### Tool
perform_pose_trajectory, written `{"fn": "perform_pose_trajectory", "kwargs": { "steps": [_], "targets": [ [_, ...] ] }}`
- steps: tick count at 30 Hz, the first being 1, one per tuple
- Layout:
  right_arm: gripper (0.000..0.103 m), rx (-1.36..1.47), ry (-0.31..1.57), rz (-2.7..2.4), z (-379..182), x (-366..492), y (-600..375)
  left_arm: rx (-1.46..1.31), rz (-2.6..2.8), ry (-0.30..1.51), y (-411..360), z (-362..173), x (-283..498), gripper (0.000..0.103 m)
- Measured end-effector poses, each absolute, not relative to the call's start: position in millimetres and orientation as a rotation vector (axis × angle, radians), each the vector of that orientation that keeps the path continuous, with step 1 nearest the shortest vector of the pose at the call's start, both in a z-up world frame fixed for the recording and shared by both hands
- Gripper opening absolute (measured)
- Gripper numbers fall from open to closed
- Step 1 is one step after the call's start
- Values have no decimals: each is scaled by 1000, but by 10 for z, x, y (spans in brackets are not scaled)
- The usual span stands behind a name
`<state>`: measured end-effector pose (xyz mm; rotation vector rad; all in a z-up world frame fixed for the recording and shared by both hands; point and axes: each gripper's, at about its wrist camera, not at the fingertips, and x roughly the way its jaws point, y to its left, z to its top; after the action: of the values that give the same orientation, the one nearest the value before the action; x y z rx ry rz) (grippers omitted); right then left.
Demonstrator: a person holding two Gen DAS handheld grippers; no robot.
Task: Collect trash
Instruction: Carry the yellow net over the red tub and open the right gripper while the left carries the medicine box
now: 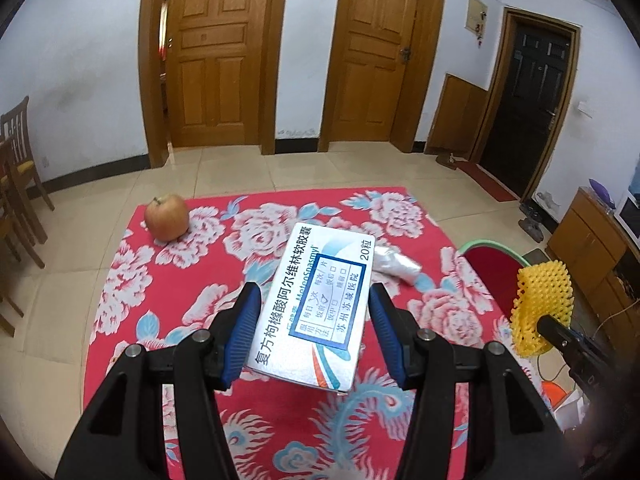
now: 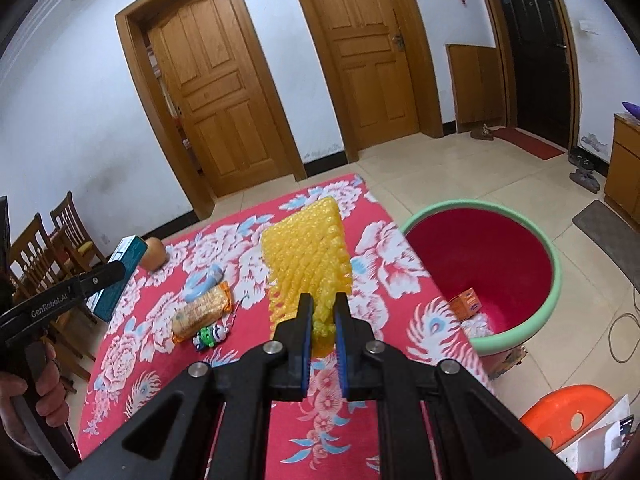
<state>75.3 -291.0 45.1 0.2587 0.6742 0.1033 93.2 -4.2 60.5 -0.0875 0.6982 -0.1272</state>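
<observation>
- A worktop covered by a red cloth (image 1: 188, 320) with pale flowers fills the near part of the room.
- An apple (image 1: 167, 217) rests on the cloth at its far left corner.
- Two closed wooden doors, one on the left (image 1: 212, 52) and one to its right (image 1: 378, 52), stand in the far white wall.
- A dark door (image 1: 536, 100) stands further right, with a red mat (image 2: 528, 142) on the floor before it.
- Wooden chairs (image 1: 18, 160) stand at the left wall.
- A wooden cabinet (image 1: 588, 232) stands at the right.
- An orange plastic stool (image 2: 564, 416) sits near right, beside the worktop.
- Beige floor tiles (image 1: 240, 172) lie beyond the worktop.
</observation>
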Motion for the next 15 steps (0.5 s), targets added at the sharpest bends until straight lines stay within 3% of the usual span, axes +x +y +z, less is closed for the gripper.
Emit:
{"fn": "perform_pose_trajectory", "kwargs": {
  "steps": [15],
  "targets": [
    [12, 336, 656, 9, 415, 810, -3463, -11, -241, 715, -771, 588, 1152, 56]
  ]
}}
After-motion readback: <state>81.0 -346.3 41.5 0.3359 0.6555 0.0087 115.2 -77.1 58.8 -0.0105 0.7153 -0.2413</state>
